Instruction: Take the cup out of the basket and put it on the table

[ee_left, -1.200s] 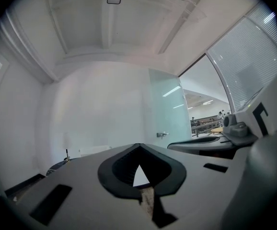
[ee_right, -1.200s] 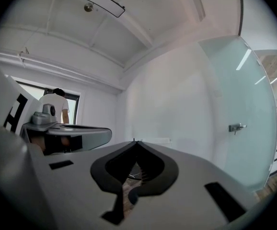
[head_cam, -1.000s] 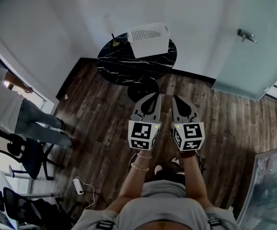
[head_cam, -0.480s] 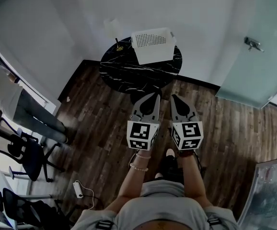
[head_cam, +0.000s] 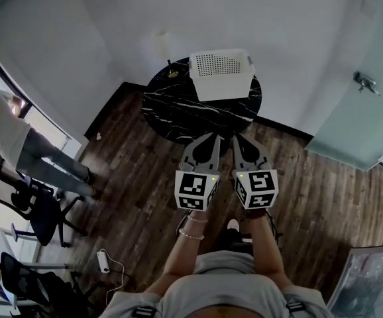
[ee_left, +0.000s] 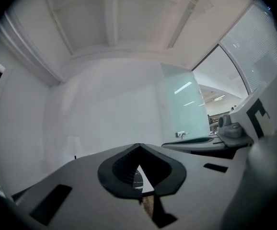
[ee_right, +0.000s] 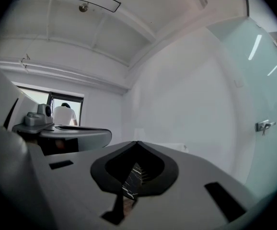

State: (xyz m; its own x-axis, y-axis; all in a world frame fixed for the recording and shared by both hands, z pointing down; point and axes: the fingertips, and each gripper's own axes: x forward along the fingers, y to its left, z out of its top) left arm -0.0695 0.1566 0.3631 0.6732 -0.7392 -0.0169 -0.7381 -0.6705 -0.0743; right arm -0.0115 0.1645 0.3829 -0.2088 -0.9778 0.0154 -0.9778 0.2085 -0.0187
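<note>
Underfoot, dark wood-plank floor (head_cam: 145, 171), bounded by plain white walls (head_cam: 277, 32) with a black skirting strip. Against the far wall stands a round black table (head_cam: 178, 111), its top veined white like marble. On the table's far right part sits a white basket (head_cam: 221, 78), rectangular, with a grid of small perforations in the side that faces up toward the head camera; its rim lies close to the wall. Just left of the basket, near the table's back edge, a thin dark stick on a small gold base (head_cam: 171, 71). To the right, a frosted glass door (head_cam: 357, 124) with a metal handle (head_cam: 367, 83). At the left edge another person (head_cam: 9, 134) in a white top and grey-blue trousers stands by a window, black office chairs (head_cam: 36, 211) beside them, and a white power strip (head_cam: 103, 260) lies on the floor lower down. The cup does not show in any view; the basket's inside cannot be made out from here. Both tools are held side by side over the floor, just short of the table's near edge, tips pointing toward it. The left gripper (head_cam: 213, 140) has its jaws pressed together with nothing between them, and the right gripper (head_cam: 236, 140) likewise has its jaws closed on nothing. Each carries its marker cube (head_cam: 197, 191) at the rear, near the wearer's wrists. Through each gripper view's jaw opening a sliver of the veined tabletop shows.
</note>
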